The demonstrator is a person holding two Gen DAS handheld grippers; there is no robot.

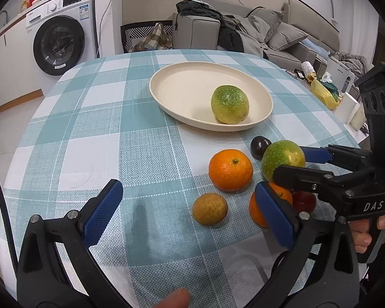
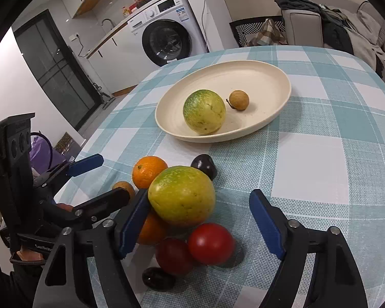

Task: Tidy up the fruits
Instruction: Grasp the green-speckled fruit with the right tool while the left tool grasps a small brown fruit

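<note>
A cream plate point(image 1: 182, 82) point(image 2: 264, 74) holds a green-yellow fruit point(image 1: 229, 104) point(image 2: 204, 111) and a small brown longan point(image 2: 239, 99). On the checked cloth lies a pile: a second green-yellow fruit point(image 1: 282, 159) point(image 2: 182, 195), an orange point(image 1: 230, 170) point(image 2: 148, 170), another orange point(image 1: 259, 205), a brown longan point(image 1: 210, 208), two red tomatoes point(image 2: 211, 243), dark plums point(image 2: 204, 166). My left gripper point(image 1: 190, 211) is open above the cloth, near the longan. My right gripper point(image 2: 200, 222) is open, its jaws on either side of the second green-yellow fruit, apart from it.
The table edge curves at left and far side. A washing machine point(image 1: 59, 41), a chair point(image 1: 146, 36) and a sofa point(image 1: 282, 33) stand beyond. Bags and boxes point(image 1: 323, 92) sit at the table's right edge.
</note>
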